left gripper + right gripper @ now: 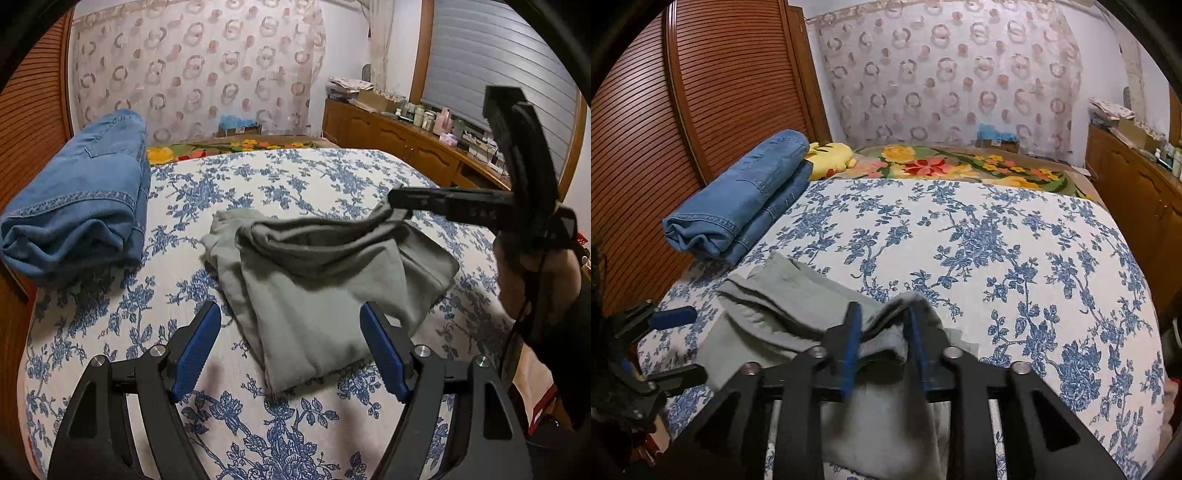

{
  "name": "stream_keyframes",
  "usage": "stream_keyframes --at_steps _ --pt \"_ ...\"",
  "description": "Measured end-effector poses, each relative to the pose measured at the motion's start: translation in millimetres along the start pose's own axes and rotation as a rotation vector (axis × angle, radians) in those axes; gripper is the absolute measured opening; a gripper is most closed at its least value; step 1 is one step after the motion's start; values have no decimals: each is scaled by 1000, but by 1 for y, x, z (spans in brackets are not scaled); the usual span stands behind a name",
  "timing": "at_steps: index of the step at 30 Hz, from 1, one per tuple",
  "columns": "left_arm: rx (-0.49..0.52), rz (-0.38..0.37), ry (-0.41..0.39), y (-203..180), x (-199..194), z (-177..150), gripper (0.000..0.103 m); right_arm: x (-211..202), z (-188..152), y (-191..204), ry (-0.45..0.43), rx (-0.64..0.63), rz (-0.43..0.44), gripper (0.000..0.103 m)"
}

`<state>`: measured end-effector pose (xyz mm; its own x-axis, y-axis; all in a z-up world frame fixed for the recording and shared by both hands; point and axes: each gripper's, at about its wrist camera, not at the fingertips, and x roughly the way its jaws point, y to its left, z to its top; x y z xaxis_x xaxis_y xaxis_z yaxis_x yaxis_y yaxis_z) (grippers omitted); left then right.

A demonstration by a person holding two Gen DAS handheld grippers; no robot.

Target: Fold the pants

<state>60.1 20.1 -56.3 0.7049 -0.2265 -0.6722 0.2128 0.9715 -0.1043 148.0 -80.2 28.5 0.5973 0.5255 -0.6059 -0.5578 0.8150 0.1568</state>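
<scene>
Denim, a folded blue pair of jeans (74, 199), lay at the left edge of the blue-and-white floral bedspread (295, 177). At centre, the folded grey-green cotton pants (317, 295) rested on the spread, the left gripper (291, 350) wide apart and empty over their near edge. To the right, the right gripper (882, 343) stood part-open around a raised fold, seemingly loosened.
</scene>
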Motion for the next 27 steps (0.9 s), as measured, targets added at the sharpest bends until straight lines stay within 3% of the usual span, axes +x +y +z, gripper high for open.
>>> stream_keyframes --at_steps 8,11,19,26,27 --pt "-5 -1 15 2 -1 -11 78 -41 -27 -17 -7 -16 12 37" --pt "-13 -13 20 4 -1 -16 72 -46 -41 -24 29 -11 26 37" --pt "-12 -29 46 2 4 -20 42 -42 -59 -31 97 18 57 36" --pt "-19 -28 53 3 7 -20 41 -35 -57 -29 131 15 61 36" --pt "-20 -27 55 3 7 -20 41 -35 -57 -30 130 18 63 31"
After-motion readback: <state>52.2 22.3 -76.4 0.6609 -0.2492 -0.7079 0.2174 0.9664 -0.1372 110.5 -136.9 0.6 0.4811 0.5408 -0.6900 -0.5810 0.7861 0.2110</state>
